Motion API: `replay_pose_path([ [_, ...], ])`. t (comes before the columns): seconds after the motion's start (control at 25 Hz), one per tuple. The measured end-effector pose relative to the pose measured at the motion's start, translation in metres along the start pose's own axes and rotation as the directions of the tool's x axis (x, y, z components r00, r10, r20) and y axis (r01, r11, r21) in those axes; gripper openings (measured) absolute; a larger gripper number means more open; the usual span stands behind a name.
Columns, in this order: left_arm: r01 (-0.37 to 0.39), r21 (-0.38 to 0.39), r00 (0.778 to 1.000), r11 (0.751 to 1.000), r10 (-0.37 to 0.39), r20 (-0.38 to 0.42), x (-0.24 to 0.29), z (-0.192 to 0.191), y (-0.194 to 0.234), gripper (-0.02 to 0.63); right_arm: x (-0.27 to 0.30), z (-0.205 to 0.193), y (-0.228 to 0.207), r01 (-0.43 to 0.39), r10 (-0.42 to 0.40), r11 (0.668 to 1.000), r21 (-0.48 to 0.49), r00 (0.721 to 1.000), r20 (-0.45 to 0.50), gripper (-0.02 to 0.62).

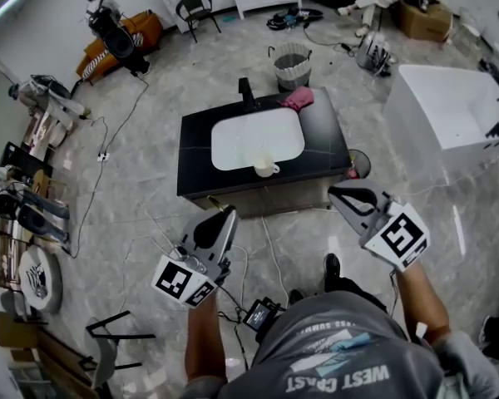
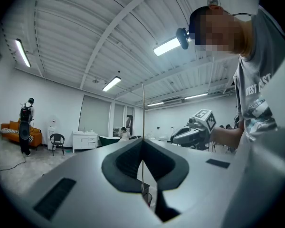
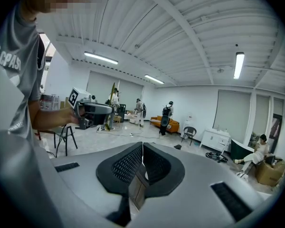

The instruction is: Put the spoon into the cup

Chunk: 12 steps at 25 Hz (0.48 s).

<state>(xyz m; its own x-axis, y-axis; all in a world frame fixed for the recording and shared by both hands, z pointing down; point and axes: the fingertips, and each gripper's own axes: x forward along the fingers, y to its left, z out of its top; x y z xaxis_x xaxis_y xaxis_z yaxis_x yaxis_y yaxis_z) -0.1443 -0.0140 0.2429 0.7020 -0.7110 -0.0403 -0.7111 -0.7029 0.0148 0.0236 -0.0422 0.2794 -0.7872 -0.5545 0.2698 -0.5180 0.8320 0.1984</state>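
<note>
A cream cup (image 1: 266,168) stands on the black counter (image 1: 328,140), at the front rim of its white basin (image 1: 258,138). My left gripper (image 1: 227,211) hangs short of the counter's front left corner, shut on a thin gold spoon (image 1: 213,200) whose handle pokes past the jaw tips. In the left gripper view the spoon handle (image 2: 143,113) rises straight up from the closed left gripper (image 2: 143,141). My right gripper (image 1: 337,191) hovers near the counter's front right corner, and in its own view the right gripper (image 3: 142,145) is shut with nothing in it. Each gripper is some way from the cup.
A black faucet (image 1: 246,92) and a pink cloth (image 1: 298,98) sit at the counter's back. A mesh bin (image 1: 291,65) stands behind it and a white tub (image 1: 449,106) to the right. Cables (image 1: 249,302) trail on the floor by the person's feet.
</note>
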Motion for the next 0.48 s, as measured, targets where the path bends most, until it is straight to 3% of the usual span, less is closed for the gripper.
replay_pose_path([
  [0.48, -0.113, -0.012, 0.994, 0.994, 0.112, -0.011, 0.072, -0.008, 0.024, 0.002, 0.027, -0.016, -0.084, -0.112, 0.112, 0.994, -0.013, 0.994, 0.012, 0.032],
])
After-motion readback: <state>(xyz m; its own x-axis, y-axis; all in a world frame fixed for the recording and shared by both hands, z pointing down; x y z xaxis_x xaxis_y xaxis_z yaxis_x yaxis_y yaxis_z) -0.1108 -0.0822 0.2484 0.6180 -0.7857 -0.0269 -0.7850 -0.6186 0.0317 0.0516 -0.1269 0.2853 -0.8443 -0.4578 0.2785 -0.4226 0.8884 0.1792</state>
